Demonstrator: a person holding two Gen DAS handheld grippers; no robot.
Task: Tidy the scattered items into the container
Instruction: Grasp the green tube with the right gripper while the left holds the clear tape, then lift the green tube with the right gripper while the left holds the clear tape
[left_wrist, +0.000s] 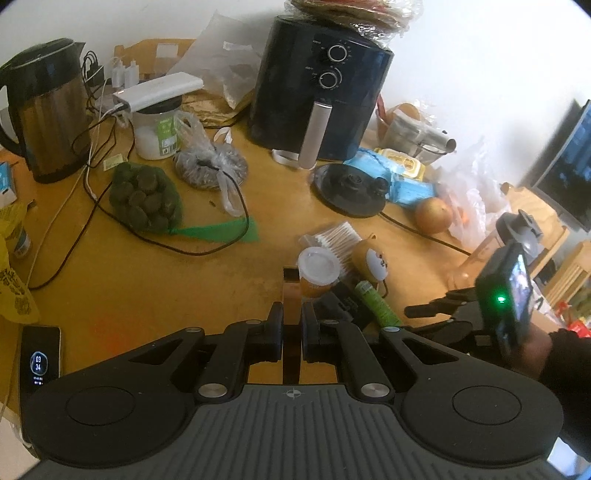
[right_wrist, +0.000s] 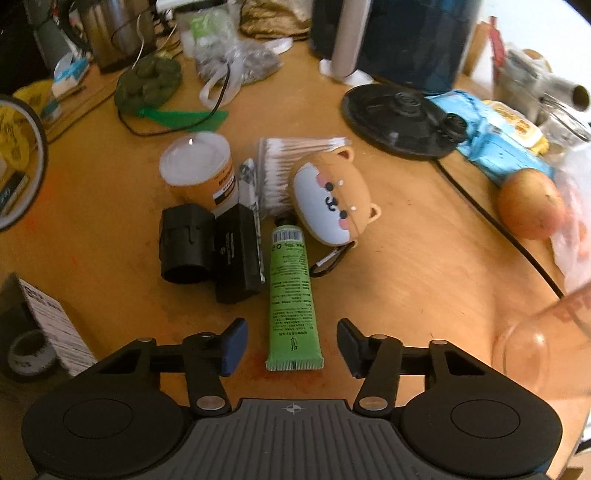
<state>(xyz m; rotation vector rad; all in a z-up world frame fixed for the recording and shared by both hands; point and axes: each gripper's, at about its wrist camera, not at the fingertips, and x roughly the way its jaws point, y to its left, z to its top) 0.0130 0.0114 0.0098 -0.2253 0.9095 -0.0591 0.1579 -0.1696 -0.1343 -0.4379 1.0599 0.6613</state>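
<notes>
A green tube (right_wrist: 293, 299) lies on the wooden table, its flat end between the spread fingers of my right gripper (right_wrist: 291, 345), which is open and empty. Beyond it lie a black cylinder (right_wrist: 184, 245), a black box (right_wrist: 236, 254), an orange bottle with a white lid (right_wrist: 201, 170), a pack of cotton swabs (right_wrist: 291, 162) and a bear-shaped case (right_wrist: 332, 199). My left gripper (left_wrist: 292, 328) is shut on a thin, clear upright edge (left_wrist: 291, 291), left of the same pile (left_wrist: 347, 280). My right gripper shows at the right of the left wrist view (left_wrist: 461, 314).
An air fryer (left_wrist: 321, 92), a kettle (left_wrist: 48, 110), a kettle base (left_wrist: 351, 188), a net of green fruit (left_wrist: 147, 199), cables, bags and an orange fruit (left_wrist: 434, 214) crowd the far table. A phone (left_wrist: 38, 362) lies at the left. A clear jar (right_wrist: 546, 343) stands at my right.
</notes>
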